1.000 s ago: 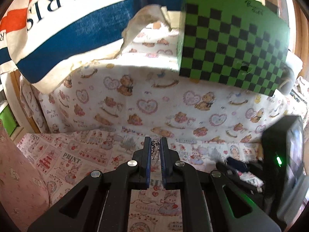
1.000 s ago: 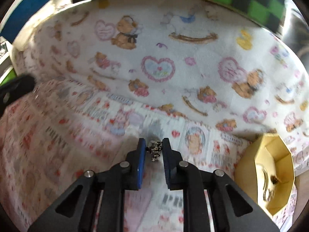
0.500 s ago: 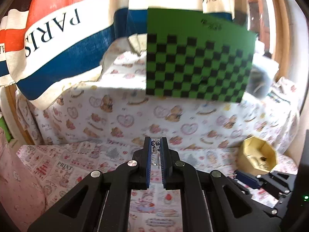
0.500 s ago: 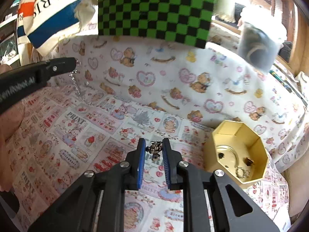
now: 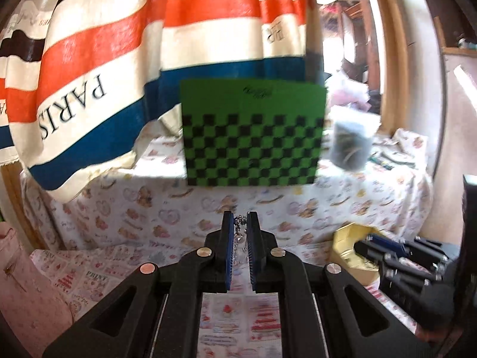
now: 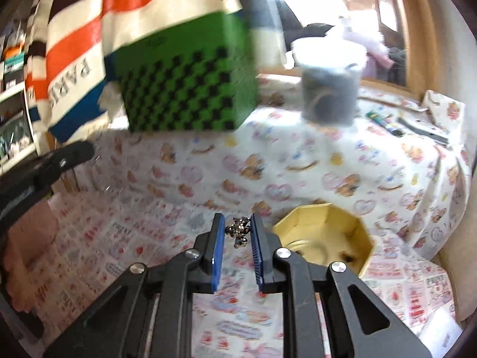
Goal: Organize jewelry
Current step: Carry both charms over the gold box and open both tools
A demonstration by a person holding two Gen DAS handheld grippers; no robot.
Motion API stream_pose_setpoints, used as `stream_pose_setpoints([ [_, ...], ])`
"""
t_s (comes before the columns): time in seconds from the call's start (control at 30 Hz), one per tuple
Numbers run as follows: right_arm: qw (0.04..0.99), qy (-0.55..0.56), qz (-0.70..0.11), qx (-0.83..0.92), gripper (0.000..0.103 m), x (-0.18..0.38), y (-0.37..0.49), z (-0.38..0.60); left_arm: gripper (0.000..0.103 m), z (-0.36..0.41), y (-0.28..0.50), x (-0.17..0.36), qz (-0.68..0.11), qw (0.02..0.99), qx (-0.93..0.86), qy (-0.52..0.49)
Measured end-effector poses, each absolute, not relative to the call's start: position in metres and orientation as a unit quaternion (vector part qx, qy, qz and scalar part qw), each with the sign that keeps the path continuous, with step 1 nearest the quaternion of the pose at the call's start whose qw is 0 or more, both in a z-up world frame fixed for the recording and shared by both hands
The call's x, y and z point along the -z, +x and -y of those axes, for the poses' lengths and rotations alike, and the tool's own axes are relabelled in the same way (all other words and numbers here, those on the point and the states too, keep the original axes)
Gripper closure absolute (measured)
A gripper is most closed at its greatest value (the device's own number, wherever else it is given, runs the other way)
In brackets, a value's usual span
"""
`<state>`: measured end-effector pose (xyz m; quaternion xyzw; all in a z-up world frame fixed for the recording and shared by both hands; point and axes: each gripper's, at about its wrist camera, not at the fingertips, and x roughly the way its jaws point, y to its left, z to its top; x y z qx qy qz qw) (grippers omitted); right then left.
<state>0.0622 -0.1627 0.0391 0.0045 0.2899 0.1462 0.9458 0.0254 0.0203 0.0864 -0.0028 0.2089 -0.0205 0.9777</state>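
My left gripper [image 5: 240, 220] is shut on a thin silver chain [image 5: 239, 232] that hangs down between its blue pads, held above the printed cloth. My right gripper [image 6: 237, 223] is shut on a small dark metal jewelry piece [image 6: 238, 231] at its tips. A yellow octagonal box [image 6: 325, 238] stands open just right of the right gripper, with small pieces lying inside. The same box [image 5: 347, 247] shows at the right of the left wrist view, partly hidden by the right gripper [image 5: 387, 252]. The left gripper's arm [image 6: 44, 164] shows at the left of the right wrist view.
A green and black checkered box [image 5: 253, 137] stands on the raised ledge covered with teddy-bear cloth [image 5: 179, 208]. A clear tub of dark items [image 6: 329, 83] stands beside it. A striped PARIS towel [image 5: 89, 89] hangs behind. Pens [image 6: 384, 123] lie on the ledge at right.
Both grippers have risen and tilted up, so the box, tub and towel now sit lower in view. Both keep their hold. The right gripper is now nearer the yellow box.
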Motion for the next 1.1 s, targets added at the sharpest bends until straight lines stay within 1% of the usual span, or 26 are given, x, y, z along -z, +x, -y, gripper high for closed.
stream_pose_setpoints([
  [0.13, 0.951, 0.051, -0.275, -0.132, 0.087, -0.053, 0.066, 0.199, 0.095, 0.003, 0.029, -0.101, -0.204, 0.978, 0.039, -0.006],
  [0.23, 0.953, 0.087, -0.269, -0.108, 0.087, -0.058, 0.069, 0.232, 0.095, 0.029, 0.044, -0.104, -0.228, 0.970, 0.083, -0.011],
  [0.33, 0.949, 0.109, -0.284, -0.087, 0.087, -0.052, 0.079, 0.255, 0.095, 0.054, 0.065, -0.099, -0.263, 0.956, 0.125, -0.019],
  [0.47, 0.936, 0.133, -0.316, -0.076, 0.087, -0.036, 0.094, 0.277, 0.095, 0.086, 0.092, -0.079, -0.318, 0.933, 0.163, -0.029],
  [0.6, 0.918, 0.157, -0.352, -0.091, 0.087, -0.015, 0.110, 0.283, 0.095, 0.112, 0.112, -0.051, -0.356, 0.919, 0.166, -0.021],
  [0.7, 0.911, 0.155, -0.369, -0.096, 0.087, -0.006, 0.116, 0.282, 0.095, 0.124, 0.121, -0.030, -0.380, 0.909, 0.170, -0.018],
  [0.9, 0.903, 0.158, -0.389, -0.096, 0.087, 0.008, 0.122, 0.281, 0.095, 0.129, 0.136, -0.006, -0.410, 0.892, 0.184, -0.040],
  [1.1, 0.898, 0.166, -0.396, -0.091, 0.087, 0.013, 0.124, 0.286, 0.095, 0.134, 0.138, 0.007, -0.409, 0.895, 0.177, -0.015],
])
